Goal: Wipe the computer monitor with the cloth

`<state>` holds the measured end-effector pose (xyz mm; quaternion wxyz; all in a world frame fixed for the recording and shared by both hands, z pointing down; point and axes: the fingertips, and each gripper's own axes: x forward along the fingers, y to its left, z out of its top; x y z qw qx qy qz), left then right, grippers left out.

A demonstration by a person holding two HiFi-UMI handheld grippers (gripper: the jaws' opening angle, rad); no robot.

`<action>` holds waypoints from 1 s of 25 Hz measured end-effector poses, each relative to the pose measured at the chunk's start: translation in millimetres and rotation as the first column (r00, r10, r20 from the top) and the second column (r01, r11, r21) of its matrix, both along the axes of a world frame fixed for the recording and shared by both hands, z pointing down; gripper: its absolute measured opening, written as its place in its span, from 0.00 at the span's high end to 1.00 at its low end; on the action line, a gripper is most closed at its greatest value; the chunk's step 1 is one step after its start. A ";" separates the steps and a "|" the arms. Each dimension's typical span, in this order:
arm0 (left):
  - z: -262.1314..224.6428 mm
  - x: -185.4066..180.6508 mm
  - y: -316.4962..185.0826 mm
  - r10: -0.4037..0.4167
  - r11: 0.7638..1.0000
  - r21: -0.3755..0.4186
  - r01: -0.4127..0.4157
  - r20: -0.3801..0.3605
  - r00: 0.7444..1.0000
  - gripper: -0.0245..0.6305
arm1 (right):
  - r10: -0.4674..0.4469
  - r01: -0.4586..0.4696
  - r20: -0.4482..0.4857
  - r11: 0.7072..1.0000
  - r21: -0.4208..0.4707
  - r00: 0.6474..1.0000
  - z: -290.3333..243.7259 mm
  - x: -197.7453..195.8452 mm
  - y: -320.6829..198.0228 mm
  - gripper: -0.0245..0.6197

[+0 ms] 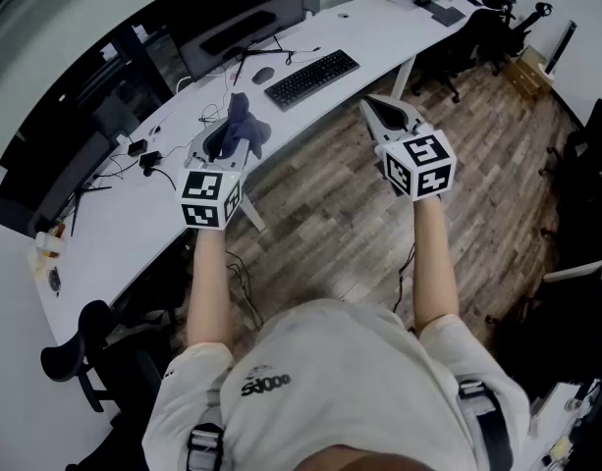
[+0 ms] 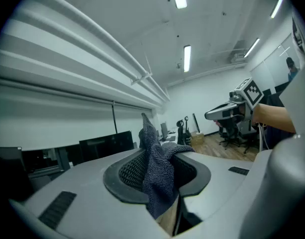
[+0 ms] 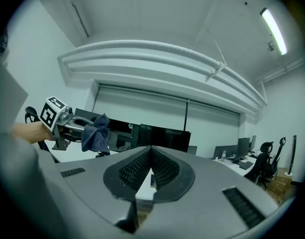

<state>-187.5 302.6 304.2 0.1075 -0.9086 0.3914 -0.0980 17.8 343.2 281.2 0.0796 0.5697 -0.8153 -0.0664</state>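
White desk (image 1: 379, 23) carried a dark monitor (image 1: 244, 26) and keyboard (image 1: 311, 78), and over its near edge we held our left gripper (image 1: 227, 141) clamped on the grey-blue cloth (image 1: 246, 124), apart from the monitor, while our right gripper (image 1: 371, 109) stayed-free, jaws pressed together, empty.

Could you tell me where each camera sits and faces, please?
Head view: on the person's head, steeply down at desk; shows forearms, left gripper, right gripper.
Left gripper view: on left gripper, along jaws shut on the cloth; right gripper visible.
Right gripper view: on right gripper, along shut empty jaws toward monitors; left gripper visible.
Shared: all three show the cloth.
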 end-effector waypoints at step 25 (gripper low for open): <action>27.2 91.5 -15.5 -0.055 0.998 -0.040 0.057 0.027 0.998 0.78 | -0.080 0.082 0.050 0.996 -0.040 0.996 24.7 87.0 -27.6 0.97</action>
